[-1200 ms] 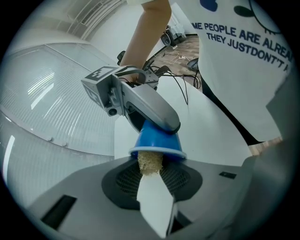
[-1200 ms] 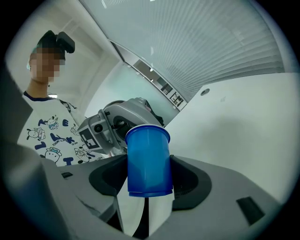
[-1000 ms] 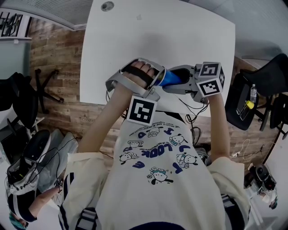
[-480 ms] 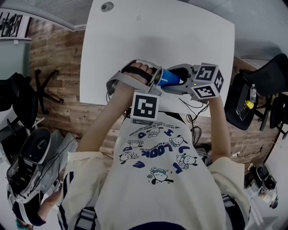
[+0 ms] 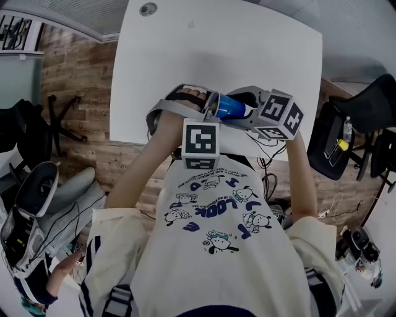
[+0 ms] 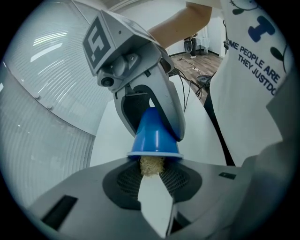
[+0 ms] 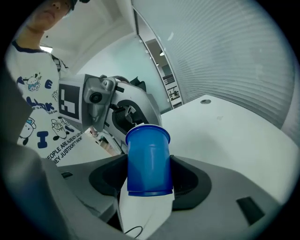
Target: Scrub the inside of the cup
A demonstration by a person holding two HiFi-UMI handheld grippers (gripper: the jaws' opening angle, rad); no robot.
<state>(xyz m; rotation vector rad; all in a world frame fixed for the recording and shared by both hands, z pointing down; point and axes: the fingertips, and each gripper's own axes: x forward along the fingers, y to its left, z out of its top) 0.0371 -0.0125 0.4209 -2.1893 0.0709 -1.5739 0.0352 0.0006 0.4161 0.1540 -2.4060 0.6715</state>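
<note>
Blue plastic cup (image 7: 147,150) mid-scrub, above the near edge of the white table (image 5: 247,56).
The right gripper (image 7: 148,177) clamps it, mouth leftward, so the left gripper (image 6: 153,182), pinching a tan fibrous scrubber (image 6: 151,165), apparently reaches inside.

A white table (image 5: 247,56) carries a small round disc (image 5: 147,8) near its far left corner.

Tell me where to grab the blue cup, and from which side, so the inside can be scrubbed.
Clamp the blue cup by its outer wall near the closed base, coming from the base end, as the right gripper does. The cup narrows toward that end, and its open mouth faces the left gripper, whose scrubber sits at the rim. A grip there would block it.
</note>
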